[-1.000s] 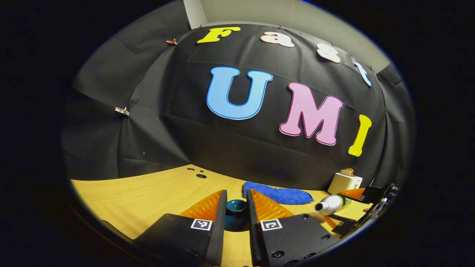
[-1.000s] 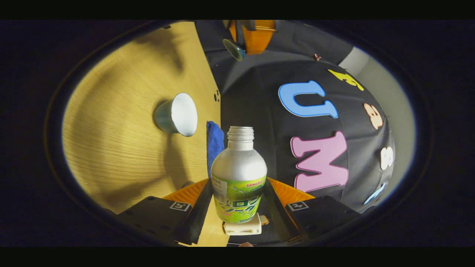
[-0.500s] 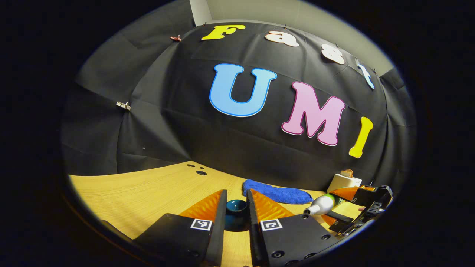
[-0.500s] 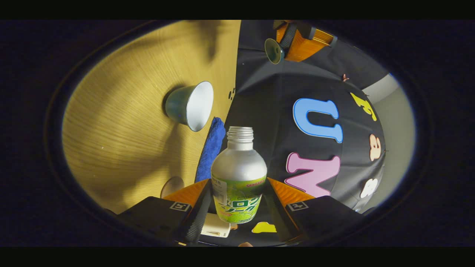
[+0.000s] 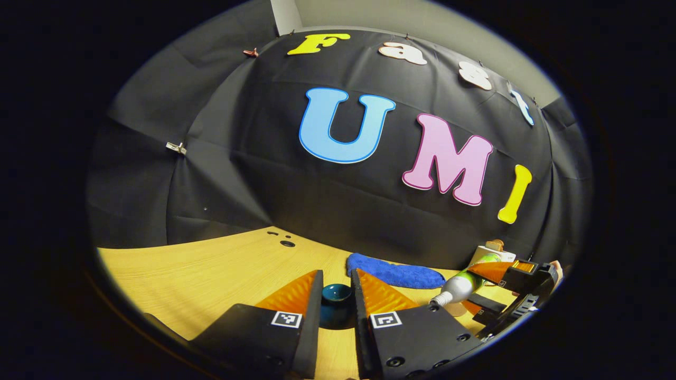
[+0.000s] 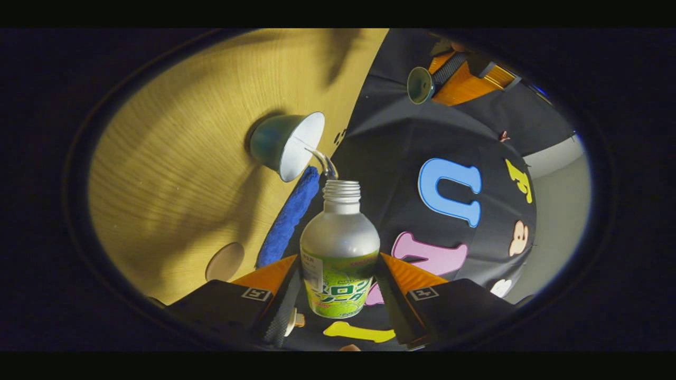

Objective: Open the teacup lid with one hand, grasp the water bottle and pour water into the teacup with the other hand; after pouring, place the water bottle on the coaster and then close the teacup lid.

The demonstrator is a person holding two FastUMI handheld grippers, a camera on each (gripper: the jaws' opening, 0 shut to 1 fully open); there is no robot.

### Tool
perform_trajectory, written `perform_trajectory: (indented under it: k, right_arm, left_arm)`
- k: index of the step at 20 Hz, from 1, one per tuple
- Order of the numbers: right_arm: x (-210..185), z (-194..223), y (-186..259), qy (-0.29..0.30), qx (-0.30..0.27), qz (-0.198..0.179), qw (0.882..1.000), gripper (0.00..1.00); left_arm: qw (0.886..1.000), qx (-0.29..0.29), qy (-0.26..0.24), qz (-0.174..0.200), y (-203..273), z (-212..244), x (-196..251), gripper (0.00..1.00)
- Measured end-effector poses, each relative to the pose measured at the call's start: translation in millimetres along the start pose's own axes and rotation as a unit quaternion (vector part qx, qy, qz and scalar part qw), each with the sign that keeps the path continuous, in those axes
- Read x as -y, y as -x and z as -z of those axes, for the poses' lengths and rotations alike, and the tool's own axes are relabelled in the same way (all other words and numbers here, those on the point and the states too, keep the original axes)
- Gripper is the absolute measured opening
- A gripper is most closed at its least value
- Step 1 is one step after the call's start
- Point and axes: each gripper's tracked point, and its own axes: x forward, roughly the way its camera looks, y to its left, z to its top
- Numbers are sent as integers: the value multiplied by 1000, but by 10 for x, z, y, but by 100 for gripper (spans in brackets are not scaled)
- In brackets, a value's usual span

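Observation:
In the right gripper view my right gripper (image 6: 339, 259) is shut on a silver water bottle (image 6: 340, 237) with a green label and no cap. The bottle is tipped over, and a thin stream of water (image 6: 323, 159) runs from its mouth into the open teal teacup (image 6: 288, 145), which is white inside. Off to the side, my left gripper (image 6: 434, 79) holds the dark teal lid (image 6: 421, 84) up in the air. In the left gripper view that lid (image 5: 336, 298) sits between the fingers of my left gripper (image 5: 336, 279), and the tilted bottle (image 5: 458, 286) shows at the right in my right gripper (image 5: 478, 290).
A round tan coaster (image 6: 224, 261) lies on the wooden table (image 6: 185, 158) near the cup. A blue cloth (image 5: 396, 274) lies along the table's back edge, with a small white box-shaped object (image 5: 491, 253) to its right. Several dark holes (image 5: 287, 243) mark the tabletop.
The right gripper has tipped the bottle further toward the teacup, and water now flows from its mouth. The left gripper has stayed almost still with the lid.

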Motion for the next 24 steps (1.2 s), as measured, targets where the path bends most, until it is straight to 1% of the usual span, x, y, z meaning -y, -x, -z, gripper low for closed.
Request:
perform_trajectory:
  k: [6, 10, 13, 16, 19, 22, 24]
  right_arm:
    - [83, 8, -34, 39, 5, 14, 999, 78]
    - [123, 25, -72, 55, 7, 19, 998, 78]
    - [187, 19, -63, 72, 14, 36, 997, 78]
    - [242, 12, -62, 90, 21, 46, 995, 78]
    - [325, 7, -73, 123, 23, 67, 990, 79]
    - [378, -2, -68, 144, 25, 77, 986, 78]
    - [399, -12, -54, 146, 30, 81, 986, 78]
  left_arm:
    - [1000, -3, 0, 3, -11, 9, 27, 33]
    - [1000, -3, -1, 1, -12, 2, 16, 33]
    - [1000, -7, 0, 2, -22, 28, 15, 33]
    - [1000, -10, -2, 0, -28, 47, -3, 33]
    - [1000, -9, -2, 0, -26, 36, -9, 33]
    - [1000, -13, -2, 1, -28, 50, -4, 33]
    - [1000, -12, -2, 1, -35, 50, -5, 33]
